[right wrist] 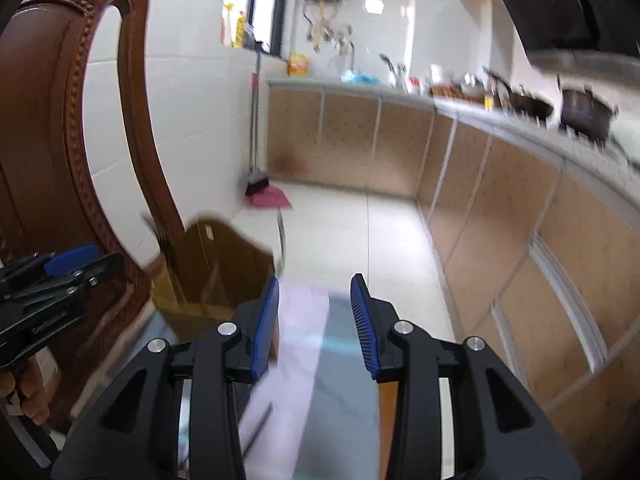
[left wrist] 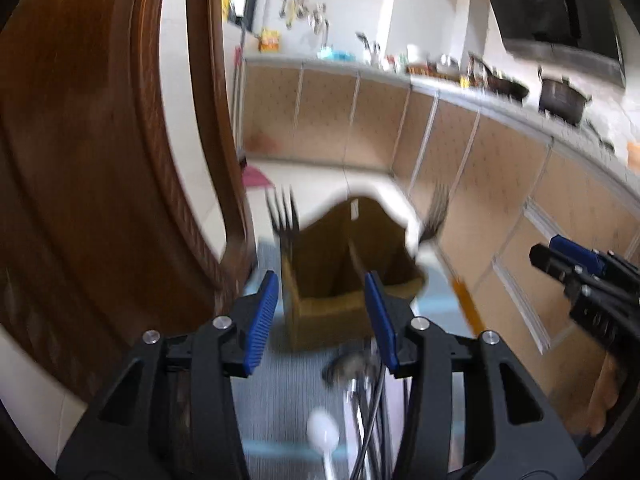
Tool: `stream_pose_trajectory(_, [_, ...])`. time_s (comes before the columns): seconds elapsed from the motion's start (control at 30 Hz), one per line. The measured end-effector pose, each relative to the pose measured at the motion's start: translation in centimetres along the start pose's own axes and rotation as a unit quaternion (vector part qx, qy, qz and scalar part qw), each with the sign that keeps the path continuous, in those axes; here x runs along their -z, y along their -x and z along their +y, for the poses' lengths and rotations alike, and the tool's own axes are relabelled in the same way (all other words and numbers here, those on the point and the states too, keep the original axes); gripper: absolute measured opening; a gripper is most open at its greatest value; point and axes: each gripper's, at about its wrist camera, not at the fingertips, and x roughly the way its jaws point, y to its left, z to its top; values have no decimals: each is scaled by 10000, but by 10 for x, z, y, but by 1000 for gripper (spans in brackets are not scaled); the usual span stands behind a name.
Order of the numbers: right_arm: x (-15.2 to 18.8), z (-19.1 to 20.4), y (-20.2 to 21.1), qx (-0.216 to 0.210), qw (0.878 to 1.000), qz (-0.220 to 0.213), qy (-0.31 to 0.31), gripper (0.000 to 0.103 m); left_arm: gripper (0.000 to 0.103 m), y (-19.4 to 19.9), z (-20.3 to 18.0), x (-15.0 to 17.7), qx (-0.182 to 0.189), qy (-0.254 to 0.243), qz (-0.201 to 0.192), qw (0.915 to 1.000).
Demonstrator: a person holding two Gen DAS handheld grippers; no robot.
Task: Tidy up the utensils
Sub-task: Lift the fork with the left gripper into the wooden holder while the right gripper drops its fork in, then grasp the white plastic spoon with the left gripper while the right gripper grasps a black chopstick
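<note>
A brown divided utensil holder (left wrist: 344, 276) stands on a blue-grey striped mat (left wrist: 288, 396); two forks (left wrist: 284, 216) stick up from it, one at each side. My left gripper (left wrist: 322, 292) is open and empty just in front of the holder. Below it lie a white plastic spoon (left wrist: 323, 434), a metal spoon (left wrist: 346, 364) and dark chopsticks (left wrist: 374, 412). An orange-handled utensil (left wrist: 466, 304) lies to the right. My right gripper (right wrist: 314, 296) is open and empty above the mat (right wrist: 340, 380), right of the holder (right wrist: 216, 268).
A carved wooden chair back (left wrist: 100, 160) rises close on the left, also in the right wrist view (right wrist: 52, 128). Kitchen cabinets (right wrist: 500, 208) and a counter with pots (right wrist: 584, 114) run along the right. A broom and pink dustpan (right wrist: 266, 196) lean on the far wall.
</note>
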Motion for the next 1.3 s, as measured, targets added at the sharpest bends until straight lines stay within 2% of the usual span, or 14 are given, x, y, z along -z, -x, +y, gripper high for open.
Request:
stream_pose_trajectory(0.1, [33,-4,-32,-70,9968,746,-276,37,40,-19,0,35,-71,-162,516,9985])
stream_pose_trajectory(0.2, [66,7,-73,-390,9853,1570,-547,36,38,-44,-1,64,29,-230,1247,9919])
stream_pose_trajectory(0.3, [84,26,-97,-435,9789,1937,-476,36,38,-56,0,85,151,-314,1621,9862])
stream_pose_trajectory(0.53, [98,53,-126,-240,9726,2295,-274,36,38,-80,-6,107,294,-349,2094,9768])
stream_pose_trajectory(0.63, [104,56,-138,-224,9676,2503,-230,37,45,-90,-12,114,292,-389,2215,9740])
stream_pose_trajectory(0.7, [109,54,-142,-199,9652,2600,-199,36,45,-99,-10,119,235,-407,2312,9718])
stream_pose_trajectory(0.73, [111,54,-141,-185,9665,2555,-164,33,45,-103,-8,120,204,-393,2364,9706])
stream_pose_trajectory(0.77, [111,54,-139,-189,9666,2554,-100,18,45,-107,-6,122,170,-359,2429,9692])
stream_pose_trajectory(0.8, [111,52,-138,-253,9657,2582,-107,11,45,-110,-4,123,147,-330,2472,9683])
stream_pose_trajectory(1.2, [116,39,-114,-102,9678,2505,218,11,45,-124,8,127,119,-136,2712,9624])
stream_pose_trajectory(1.3, [117,41,-112,-82,9677,2502,288,11,44,-129,6,125,86,-116,2681,9633])
